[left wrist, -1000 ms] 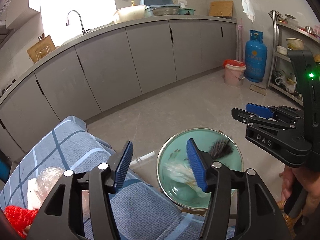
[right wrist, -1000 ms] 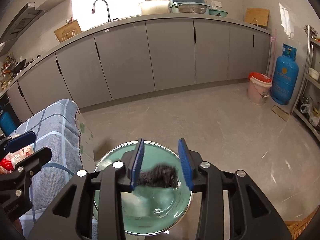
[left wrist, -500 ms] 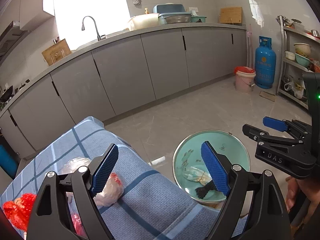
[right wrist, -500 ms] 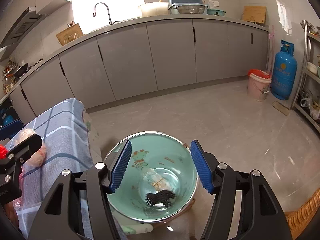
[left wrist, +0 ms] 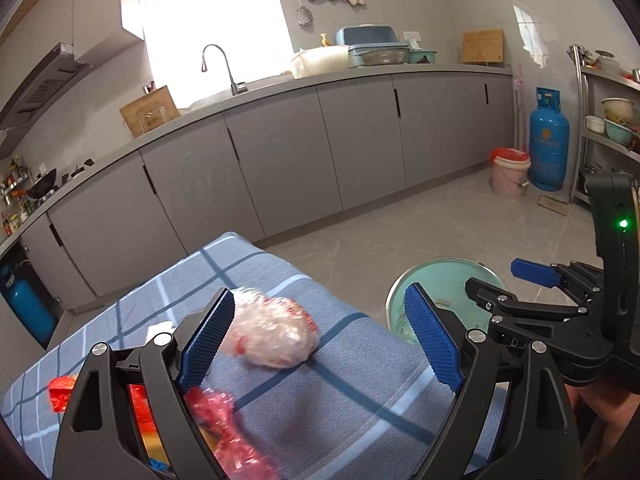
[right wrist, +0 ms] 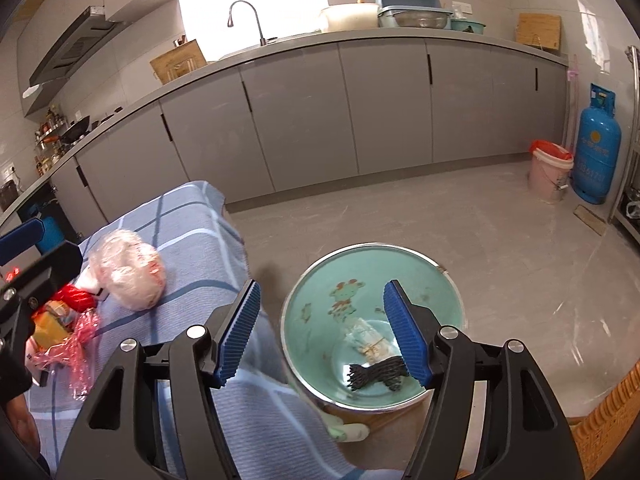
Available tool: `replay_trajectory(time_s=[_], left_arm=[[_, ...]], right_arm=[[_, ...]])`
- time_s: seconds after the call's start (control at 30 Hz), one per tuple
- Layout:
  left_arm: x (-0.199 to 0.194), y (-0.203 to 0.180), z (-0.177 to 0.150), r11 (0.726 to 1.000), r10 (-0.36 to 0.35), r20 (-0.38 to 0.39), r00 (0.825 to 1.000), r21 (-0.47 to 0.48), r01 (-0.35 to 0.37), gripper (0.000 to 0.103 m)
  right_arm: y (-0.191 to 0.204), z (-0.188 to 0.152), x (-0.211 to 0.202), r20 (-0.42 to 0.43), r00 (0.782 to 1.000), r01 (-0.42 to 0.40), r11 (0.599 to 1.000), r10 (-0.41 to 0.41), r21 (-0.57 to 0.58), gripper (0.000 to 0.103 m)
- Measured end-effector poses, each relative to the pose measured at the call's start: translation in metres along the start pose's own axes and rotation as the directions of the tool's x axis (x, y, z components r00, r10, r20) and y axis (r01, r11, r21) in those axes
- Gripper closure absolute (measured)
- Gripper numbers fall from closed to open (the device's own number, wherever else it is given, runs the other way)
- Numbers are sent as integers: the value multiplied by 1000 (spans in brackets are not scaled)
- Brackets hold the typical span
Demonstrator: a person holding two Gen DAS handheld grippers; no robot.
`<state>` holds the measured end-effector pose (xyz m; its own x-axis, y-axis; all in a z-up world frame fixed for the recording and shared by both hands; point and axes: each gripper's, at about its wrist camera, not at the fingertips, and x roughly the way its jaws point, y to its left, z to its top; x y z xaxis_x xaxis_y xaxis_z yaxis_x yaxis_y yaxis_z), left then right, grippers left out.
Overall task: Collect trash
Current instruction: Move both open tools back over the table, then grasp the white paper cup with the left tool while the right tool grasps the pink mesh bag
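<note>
Right wrist view: the right claw (right wrist: 320, 334) hangs empty with its jaws apart, having just been opening; the black scrap (right wrist: 376, 374) it carried a second ago now lies in the bottom of the green bucket (right wrist: 320, 280), touching a pale wrapper (right wrist: 366, 334). The left claw (left wrist: 318, 340) has likewise been spreading and stands wide, nothing gripped, and has swung from over the bucket to above the blue checked table (left wrist: 360, 400). A crumpled clear bag (left wrist: 272, 336) lies between its jaws (untouched so far), with red wrappers (left wrist: 224, 432) toward the near left edge. That drop looks finished; the bag is probably next.
</note>
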<state>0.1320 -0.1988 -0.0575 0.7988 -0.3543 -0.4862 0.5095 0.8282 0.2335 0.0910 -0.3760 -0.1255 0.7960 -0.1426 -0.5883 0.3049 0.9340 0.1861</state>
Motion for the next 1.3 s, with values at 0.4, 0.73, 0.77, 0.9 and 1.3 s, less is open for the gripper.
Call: replay_trajectory(time_s=[0.4, 0.73, 0.77, 0.9, 1.3], left_arm=[[-44, 78, -42, 987, 152, -28, 988, -55, -154, 16], [-78, 159, -99, 940, 301, -127, 945, -128, -317, 16], [-83, 168, -108, 932, 316, -147, 937, -135, -335, 16], [-98, 192, -129, 912, 348, -187, 919, -157, -378, 16], [-93, 204, -160, 909, 322, -264, 909, -184, -375, 16]], right_arm=[[71, -13, -15, -18, 996, -89, 992, 87, -88, 24], [124, -22, -23, -40, 987, -160, 974, 156, -162, 24], [130, -23, -25, -42, 985, -170, 970, 165, -171, 24], [151, -25, -29, -42, 979, -203, 959, 198, -200, 24], [191, -40, -31, -82, 964, -266, 925, 253, -270, 21]])
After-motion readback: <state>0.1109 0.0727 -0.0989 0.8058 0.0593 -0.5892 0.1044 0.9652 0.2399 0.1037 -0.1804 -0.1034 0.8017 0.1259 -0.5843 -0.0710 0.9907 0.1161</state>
